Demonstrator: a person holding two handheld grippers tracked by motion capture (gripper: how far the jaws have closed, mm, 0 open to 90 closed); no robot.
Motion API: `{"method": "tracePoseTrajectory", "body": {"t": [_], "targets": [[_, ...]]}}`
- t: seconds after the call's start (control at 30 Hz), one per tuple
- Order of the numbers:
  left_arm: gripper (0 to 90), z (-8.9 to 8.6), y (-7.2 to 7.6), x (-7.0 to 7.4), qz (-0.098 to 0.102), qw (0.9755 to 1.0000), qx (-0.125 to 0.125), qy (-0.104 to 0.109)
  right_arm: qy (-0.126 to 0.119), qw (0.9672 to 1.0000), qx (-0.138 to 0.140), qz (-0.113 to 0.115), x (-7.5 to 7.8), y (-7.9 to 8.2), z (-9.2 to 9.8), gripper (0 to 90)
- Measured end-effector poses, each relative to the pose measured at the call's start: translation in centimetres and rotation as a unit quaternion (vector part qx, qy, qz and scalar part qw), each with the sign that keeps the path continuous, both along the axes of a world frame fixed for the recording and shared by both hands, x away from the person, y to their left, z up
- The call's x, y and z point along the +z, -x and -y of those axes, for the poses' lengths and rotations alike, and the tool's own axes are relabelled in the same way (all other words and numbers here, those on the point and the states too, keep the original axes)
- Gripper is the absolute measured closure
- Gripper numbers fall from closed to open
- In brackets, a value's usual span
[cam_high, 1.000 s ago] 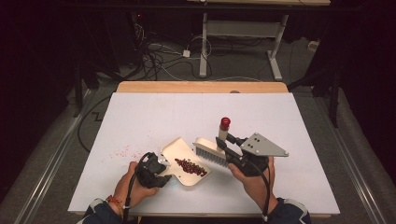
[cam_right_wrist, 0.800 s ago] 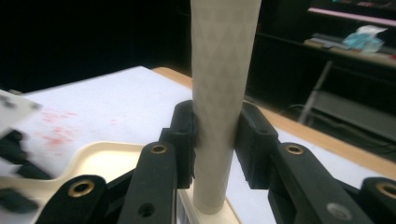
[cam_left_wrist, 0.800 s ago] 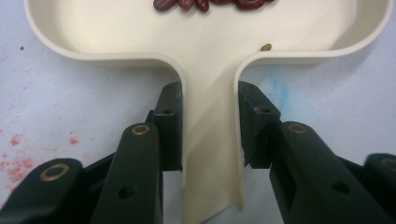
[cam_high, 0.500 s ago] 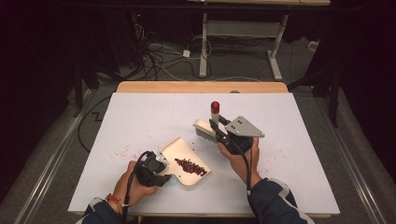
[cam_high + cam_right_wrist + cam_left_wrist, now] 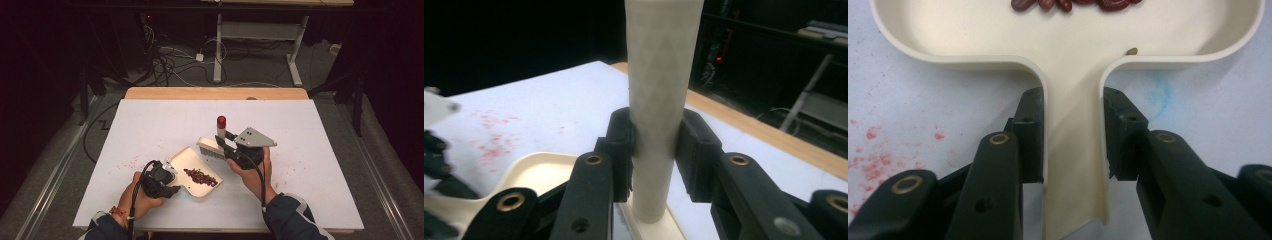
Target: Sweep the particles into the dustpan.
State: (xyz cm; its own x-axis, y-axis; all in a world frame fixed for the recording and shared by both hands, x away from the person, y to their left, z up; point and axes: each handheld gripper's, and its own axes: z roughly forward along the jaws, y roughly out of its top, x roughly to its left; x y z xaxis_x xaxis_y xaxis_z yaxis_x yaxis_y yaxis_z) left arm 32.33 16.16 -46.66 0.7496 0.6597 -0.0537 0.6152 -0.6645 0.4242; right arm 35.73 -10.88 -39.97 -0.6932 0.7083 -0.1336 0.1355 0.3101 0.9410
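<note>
Left gripper view: the left gripper (image 5: 1073, 135) has its 2 fingers (image 5: 1030, 132) clamped on the cream dustpan's (image 5: 1073, 75) handle, red beans (image 5: 200, 177) inside, flat on the desk (image 5: 310, 150). At right, the right gripper's (image 5: 655, 145) fingers squeeze the brush's (image 5: 212, 148) upright handle, bristles at the pan's far edge.

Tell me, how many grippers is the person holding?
2. The left gripper is clamped on the handle of the cream dustpan with red beans in it. The right gripper grips the brush by its upright handle, beside the dustpan's far edge.
</note>
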Motion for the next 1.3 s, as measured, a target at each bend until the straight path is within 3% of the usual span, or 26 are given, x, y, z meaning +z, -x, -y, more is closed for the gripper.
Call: {"method": "tracePoseTrajectory", "body": {"t": [0.1, 0.17, 0.33, 0.47, 0.57, 0.73, 0.97, 1.07, 1.13, 1.23, 1.3], "targets": [[64.2, 0.0, -0.1, 0.1, 0.003, 1.0, 0.001, -0.004, 0.008, 0.9999, 0.012, -0.005, 0.0, 1.2, -0.5, 70.4], [64.2, -0.1, -0.1, 0.1, 0.003, 1.0, 0.002, -0.003, -0.003, 0.9993, 0.033, -0.016, 0.2, 1.9, -0.6, 70.5], [64.1, 0.0, -0.1, 0.1, 0.004, 1.0, 0.006, -0.003, -0.02, 0.9981, 0.055, -0.022, 1.1, 3.0, -0.5, 70.5], [64.1, -0.2, -0.2, 0.1, 0.004, 1.0, 0.009, -0.001, -0.029, 0.9981, 0.053, -0.008, 2.0, 3.3, 0.1, 70.5], [64.1, -0.3, -0.2, 0.0, 0.003, 0.9999, 0.01, 0.002, -0.036, 0.9987, 0.036, 0.003, 2.6, 2.8, 1.1, 70.5], [64.1, -0.4, -0.3, 0.0, 0.003, 0.9999, 0.01, 0.004, -0.011, 0.9997, 0.014, 0.017, 1.9, 2.0, 1.1, 70.6], [64.1, -0.4, -0.4, -0.1, 0.001, 0.9999, 0.012, 0.006, 0.02, 0.9994, -0.003, 0.028, 0.0, 0.6, -0.4, 70.5], [64.1, -0.5, -0.4, -0.1, 0.002, 0.9999, 0.015, 0.006, 0.013, 0.9995, 0.014, 0.024, -0.3, 0.6, -1.0, 70.5], [64.1, -0.5, -0.4, -0.1, 0.004, 0.9998, 0.018, 0.006, 0.007, 0.9994, 0.034, 0.007, -0.3, 1.0, -1.5, 70.4], [64.1, -0.7, -0.4, -0.1, 0.004, 0.9998, 0.02, 0.006, 0.012, 0.9986, 0.051, 0.004, -0.2, 1.7, -1.8, 70.4], [64.1, -0.7, -0.4, -0.1, 0.004, 0.9998, 0.02, 0.006, 0.0, 0.9983, 0.058, -0.002, 0.0, 1.9, -1.6, 70.5]]}}
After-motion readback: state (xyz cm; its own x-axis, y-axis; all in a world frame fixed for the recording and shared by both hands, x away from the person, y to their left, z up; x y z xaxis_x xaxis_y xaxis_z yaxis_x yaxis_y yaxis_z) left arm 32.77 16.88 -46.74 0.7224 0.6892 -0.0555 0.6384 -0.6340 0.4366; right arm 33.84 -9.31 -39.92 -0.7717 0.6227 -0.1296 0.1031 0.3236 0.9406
